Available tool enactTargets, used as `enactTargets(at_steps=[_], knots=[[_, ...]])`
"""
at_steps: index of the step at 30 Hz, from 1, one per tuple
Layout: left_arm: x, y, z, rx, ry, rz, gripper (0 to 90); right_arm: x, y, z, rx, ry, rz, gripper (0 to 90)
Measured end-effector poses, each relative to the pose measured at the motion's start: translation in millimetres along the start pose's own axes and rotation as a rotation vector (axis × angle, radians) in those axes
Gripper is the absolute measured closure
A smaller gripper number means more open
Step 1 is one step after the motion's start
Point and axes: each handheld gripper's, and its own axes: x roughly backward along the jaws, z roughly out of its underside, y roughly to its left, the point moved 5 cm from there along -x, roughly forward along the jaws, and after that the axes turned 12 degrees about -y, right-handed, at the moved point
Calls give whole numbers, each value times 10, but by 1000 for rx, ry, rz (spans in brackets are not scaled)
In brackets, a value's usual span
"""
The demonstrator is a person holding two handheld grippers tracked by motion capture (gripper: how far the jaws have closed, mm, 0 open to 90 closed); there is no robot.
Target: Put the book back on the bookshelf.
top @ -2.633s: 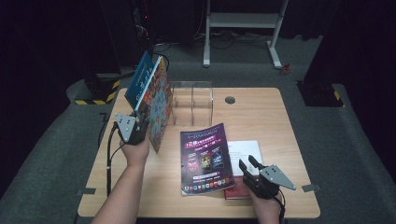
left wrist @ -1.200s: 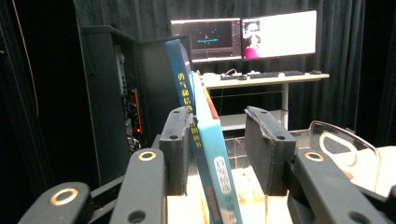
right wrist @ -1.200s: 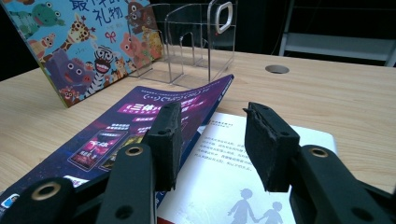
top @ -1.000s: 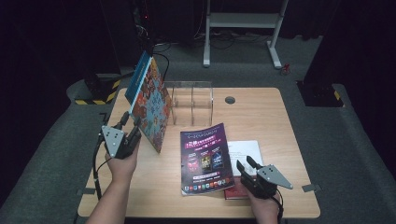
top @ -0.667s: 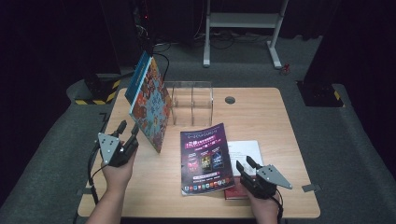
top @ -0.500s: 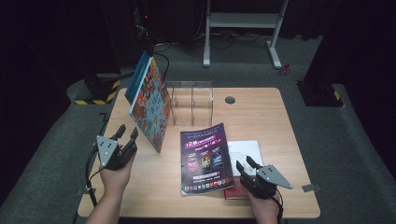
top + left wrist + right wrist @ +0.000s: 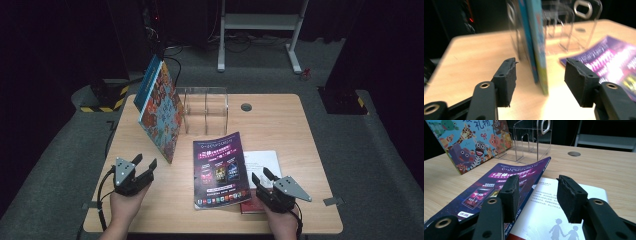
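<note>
Left gripper (image 7: 142,168) sits low over the table (image 7: 280,120) near its front left corner, fingers (image 7: 506,80) apart with nothing between them; they have just been opening. Straight ahead of it, the picture book (image 7: 161,112) stands on edge, leaning against the clear acrylic rack (image 7: 206,107), not touching the gripper. Right gripper (image 7: 264,181) rests near the front right, fingers (image 7: 571,197) apart and empty, poised over the purple magazine (image 7: 220,167) and the white-covered book (image 7: 262,162) lying flat beside it. The magazine's right edge overlaps the white-covered book. A round cable hole (image 7: 246,106) sits behind the rack.
</note>
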Motion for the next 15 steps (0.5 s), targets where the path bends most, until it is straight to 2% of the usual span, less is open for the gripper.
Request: enactTargets(at_steps=[2, 5, 6, 11, 12, 15], knots=[[-12, -45, 113, 1, 36, 21, 406, -3, 4, 3, 0, 3, -1, 518], [-19, -68, 173, 10, 53, 34, 404, -6, 11, 8, 1, 8, -2, 515], [-41, -105, 221, 9, 77, 54, 403, -7, 13, 10, 3, 10, -3, 514], [-84, -146, 247, 30, 106, 69, 402, -21, 32, 21, 12, 17, -9, 510], [-98, -182, 264, 8, 114, 85, 404, -30, 48, 27, 16, 22, -14, 506], [-107, -214, 302, -8, 138, 106, 403, -34, 60, 31, 18, 30, -16, 501]])
